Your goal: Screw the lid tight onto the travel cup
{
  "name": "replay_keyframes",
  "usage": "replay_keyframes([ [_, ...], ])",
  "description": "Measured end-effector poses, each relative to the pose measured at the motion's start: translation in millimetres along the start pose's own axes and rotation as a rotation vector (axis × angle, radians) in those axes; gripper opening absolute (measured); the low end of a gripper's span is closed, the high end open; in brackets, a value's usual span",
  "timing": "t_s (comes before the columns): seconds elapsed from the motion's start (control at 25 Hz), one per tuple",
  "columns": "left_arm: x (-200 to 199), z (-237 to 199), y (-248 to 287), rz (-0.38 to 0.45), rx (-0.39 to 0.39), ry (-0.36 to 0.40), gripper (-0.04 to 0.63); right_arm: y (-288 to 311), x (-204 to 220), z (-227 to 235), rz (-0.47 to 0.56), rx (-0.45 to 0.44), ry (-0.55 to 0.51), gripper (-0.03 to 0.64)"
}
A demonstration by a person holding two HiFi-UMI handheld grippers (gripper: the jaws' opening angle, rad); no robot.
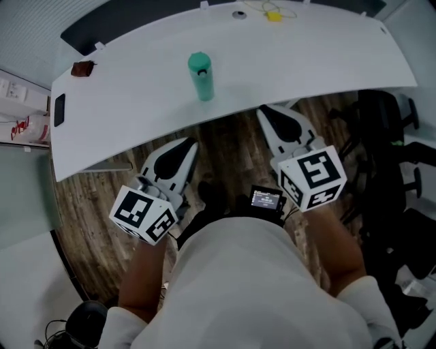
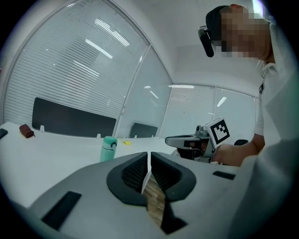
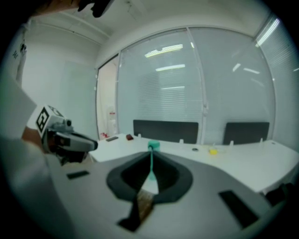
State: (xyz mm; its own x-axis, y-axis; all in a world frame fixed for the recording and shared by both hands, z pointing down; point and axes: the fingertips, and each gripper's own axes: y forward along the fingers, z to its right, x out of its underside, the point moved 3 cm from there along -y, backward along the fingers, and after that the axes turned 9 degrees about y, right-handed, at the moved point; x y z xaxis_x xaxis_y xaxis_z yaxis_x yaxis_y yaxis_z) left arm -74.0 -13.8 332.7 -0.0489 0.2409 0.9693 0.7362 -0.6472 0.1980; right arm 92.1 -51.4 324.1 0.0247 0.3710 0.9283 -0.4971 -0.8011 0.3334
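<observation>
Standing upright: green cup (image 1: pixel 200 76) on the white table (image 1: pixel 293 65), ahead of both grippers and well apart from them, touched by neither.
Lid: darker green lid (image 1: pixel 199 63) sitting on top of the cup; how tightly it is screwed on cannot be told.
Cup from left gripper: ahead and off to the left of the jaw line (image 2: pixel 108 149).
Cup from right gripper: straight ahead, showing just over the closed jaw tips (image 3: pixel 153 146).
Left gripper (image 1: pixel 192 146): jaws pressed together with nothing between them (image 2: pixel 149 158); held short of the table's near edge, over the wooden floor (image 1: pixel 231 140).
Right gripper (image 1: pixel 263 112): jaws likewise closed and empty (image 3: pixel 151 156); tips just at the near edge of the table, to the right of the cup.
Between the grippers: both held low in front of the body, side by side, apart from each other.
Beyond the left gripper: brown lump (image 1: pixel 82 68) and black slab (image 1: pixel 59 109) at the far left end of the table.
Beyond the right gripper: small yellow thing (image 1: pixel 273 15) near the far edge of the table.
Right of the right gripper: dark chair (image 1: pixel 385 143) on the floor.
Behind the grippers: small lit screen (image 1: pixel 266 199) at the person's waist.
</observation>
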Motion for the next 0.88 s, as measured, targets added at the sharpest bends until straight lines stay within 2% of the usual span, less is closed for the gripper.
replay_keyframes([
  [0.56, 35, 97, -29, -0.034, -0.095, -0.046, 0.038, -84, 53, 0, -0.048, -0.09, 0.017, 0.023],
  [0.88, 59, 124, -60, -0.045, -0.162, -0.092, 0.038, -111, 74, -5, -0.077, -0.118, 0.007, 0.023],
])
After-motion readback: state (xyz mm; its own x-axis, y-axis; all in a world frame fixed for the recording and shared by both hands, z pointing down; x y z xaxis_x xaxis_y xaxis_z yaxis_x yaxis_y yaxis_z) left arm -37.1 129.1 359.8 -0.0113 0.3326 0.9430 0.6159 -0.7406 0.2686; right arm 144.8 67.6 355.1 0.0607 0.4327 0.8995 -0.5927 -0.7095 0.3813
